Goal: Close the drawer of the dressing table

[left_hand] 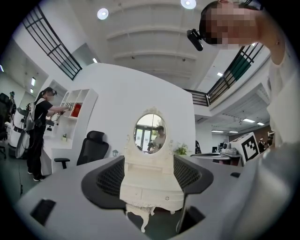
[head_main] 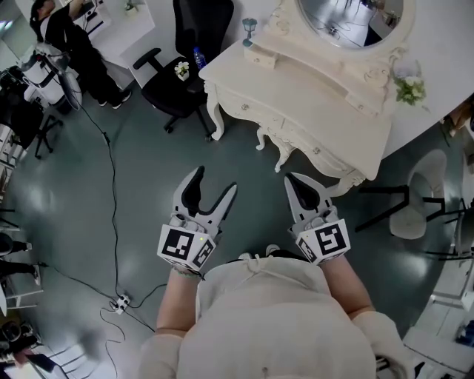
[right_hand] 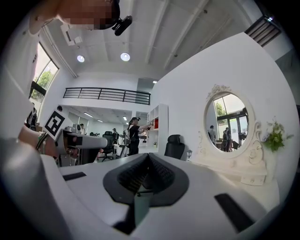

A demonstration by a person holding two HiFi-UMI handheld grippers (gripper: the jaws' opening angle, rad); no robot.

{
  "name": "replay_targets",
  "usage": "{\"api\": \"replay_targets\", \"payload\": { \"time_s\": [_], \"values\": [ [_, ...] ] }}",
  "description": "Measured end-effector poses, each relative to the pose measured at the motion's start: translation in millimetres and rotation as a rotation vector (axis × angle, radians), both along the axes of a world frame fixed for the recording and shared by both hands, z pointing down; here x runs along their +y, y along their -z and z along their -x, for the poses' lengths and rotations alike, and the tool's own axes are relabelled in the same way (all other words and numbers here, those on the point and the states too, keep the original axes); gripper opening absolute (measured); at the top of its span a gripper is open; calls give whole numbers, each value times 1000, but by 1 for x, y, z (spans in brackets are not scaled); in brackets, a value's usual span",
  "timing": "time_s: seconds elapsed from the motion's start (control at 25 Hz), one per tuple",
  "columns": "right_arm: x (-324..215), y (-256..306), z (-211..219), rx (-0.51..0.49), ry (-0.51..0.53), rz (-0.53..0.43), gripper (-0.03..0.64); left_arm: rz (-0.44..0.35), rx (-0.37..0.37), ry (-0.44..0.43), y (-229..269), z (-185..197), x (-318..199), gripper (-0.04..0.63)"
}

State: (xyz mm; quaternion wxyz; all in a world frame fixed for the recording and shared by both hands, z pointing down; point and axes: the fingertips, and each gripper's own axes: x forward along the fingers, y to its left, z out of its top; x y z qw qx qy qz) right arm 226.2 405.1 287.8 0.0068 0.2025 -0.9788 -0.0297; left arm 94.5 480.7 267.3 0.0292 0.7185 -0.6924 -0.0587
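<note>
The white dressing table [head_main: 311,96] with an oval mirror [head_main: 348,18] stands ahead of me and to the right. Its front [head_main: 296,137] carries small knobs, and I cannot tell whether a drawer stands out. My left gripper [head_main: 216,181] hangs over the floor short of the table, jaws wide open and empty. In the left gripper view the left gripper [left_hand: 149,176] frames the table [left_hand: 150,194] between its pads, well apart from it. My right gripper [head_main: 296,181] is beside it, shut on nothing. In the right gripper view the right gripper [right_hand: 147,157] shows its pads meeting, with the table [right_hand: 239,171] off to the right.
A black office chair [head_main: 174,81] stands left of the table. A cable [head_main: 111,185] runs across the dark floor to a power strip [head_main: 121,302]. A pale chair [head_main: 422,200] sits at the right. A person [head_main: 70,37] works at the far left. Flowers [head_main: 409,89] rest on the tabletop.
</note>
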Motion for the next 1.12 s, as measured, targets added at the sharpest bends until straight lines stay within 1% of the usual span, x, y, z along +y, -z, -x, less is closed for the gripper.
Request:
{"api": "replay_targets", "payload": {
  "time_s": [0.12,0.2,0.4,0.56,0.68,0.76,0.96,1.12],
  "values": [
    [4,-4,15,7,-2,5,6,46,-54,-9,-11,11,3,330],
    [5,-6,26,14,0,7,6,65,-73,-6,-16,20,4,330],
    [-6,-18,48,31,18,13,6,96,-39,22,-35,45,-2,330],
    [-38,-30,66,31,33,18,6,111,-45,48,-45,66,-30,330],
    [-74,-32,85,23,49,24,6,124,-64,60,-47,80,-62,330],
    [-105,-31,96,16,55,29,6,131,-64,67,-46,90,-91,330],
    [-192,-20,122,22,58,20,6,144,-51,71,-41,115,-174,330],
    [-261,-15,131,31,48,4,6,136,-57,61,-37,126,-245,330]
  ]
}}
